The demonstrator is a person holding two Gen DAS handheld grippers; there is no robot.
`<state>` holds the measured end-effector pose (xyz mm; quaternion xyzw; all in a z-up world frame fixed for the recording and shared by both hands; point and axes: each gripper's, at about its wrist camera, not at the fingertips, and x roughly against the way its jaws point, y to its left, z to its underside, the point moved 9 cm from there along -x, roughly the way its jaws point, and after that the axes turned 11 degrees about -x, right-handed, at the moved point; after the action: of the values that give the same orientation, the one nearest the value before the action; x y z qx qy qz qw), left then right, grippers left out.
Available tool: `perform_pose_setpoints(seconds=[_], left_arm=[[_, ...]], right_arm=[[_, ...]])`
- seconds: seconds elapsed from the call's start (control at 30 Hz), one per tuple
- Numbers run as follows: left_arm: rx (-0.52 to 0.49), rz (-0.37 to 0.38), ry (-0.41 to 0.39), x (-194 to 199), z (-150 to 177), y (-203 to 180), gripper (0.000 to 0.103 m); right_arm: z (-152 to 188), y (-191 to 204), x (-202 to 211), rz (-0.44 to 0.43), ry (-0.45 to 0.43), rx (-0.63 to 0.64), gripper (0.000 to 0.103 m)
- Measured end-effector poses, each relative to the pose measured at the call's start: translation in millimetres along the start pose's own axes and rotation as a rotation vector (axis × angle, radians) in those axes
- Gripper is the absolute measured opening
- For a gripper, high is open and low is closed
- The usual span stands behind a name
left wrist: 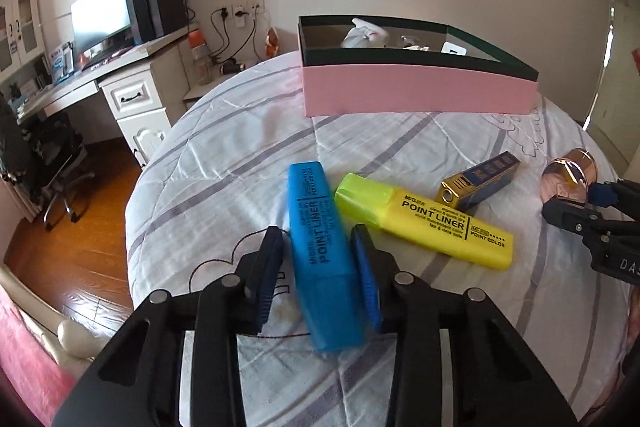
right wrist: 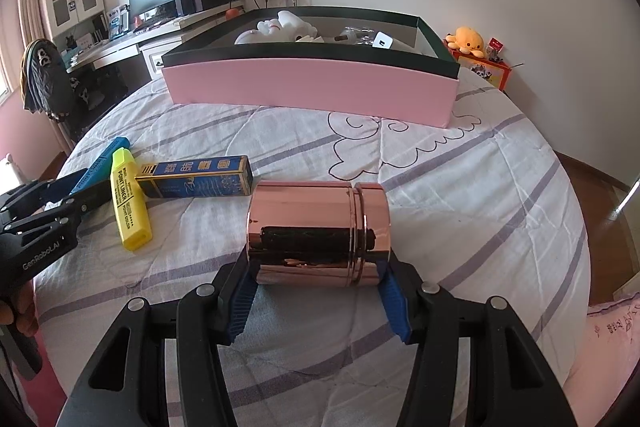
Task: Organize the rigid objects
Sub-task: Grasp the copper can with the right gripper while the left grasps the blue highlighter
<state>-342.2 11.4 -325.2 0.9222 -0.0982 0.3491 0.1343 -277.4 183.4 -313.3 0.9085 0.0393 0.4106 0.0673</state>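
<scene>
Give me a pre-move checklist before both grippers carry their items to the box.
1. Left gripper around blue marker: ok, though pad contact: cannot tell.
2. Right gripper clamped on copper can, end to end: ok.
3. Pink box open on top: ok.
4. Free room inside the box: cannot tell, white items already in it.
5. Yellow marker touching the blue marker, may shift on lift: not ok.
6. Blue-gold case apart from both grips: ok.
</scene>
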Motion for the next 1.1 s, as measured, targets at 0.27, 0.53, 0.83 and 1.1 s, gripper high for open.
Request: perform_pose_setpoints(seconds=[0.27,0.53,0.83,1.1], left_arm=[[0.010,0.092,-0.019,18,10,-8,0.027],[-0.010,0.053,-0.018,10,8,-10,0.027],[-0.041,0.033,-0.015,19,5,-11,0.026],[-0.053,0.046,-0.069,49,-13,-17,0.026]], right_arm=[[0,0,0,-0.001,-0.003,0.001,0.055],[0,0,-1,0.007,-0.001,0.001,0.055],[-2,-1,3,-0.025,-0.016,-0.022,0.055],[1,-1,19,-0.070,-0.039,-0.062,0.055]])
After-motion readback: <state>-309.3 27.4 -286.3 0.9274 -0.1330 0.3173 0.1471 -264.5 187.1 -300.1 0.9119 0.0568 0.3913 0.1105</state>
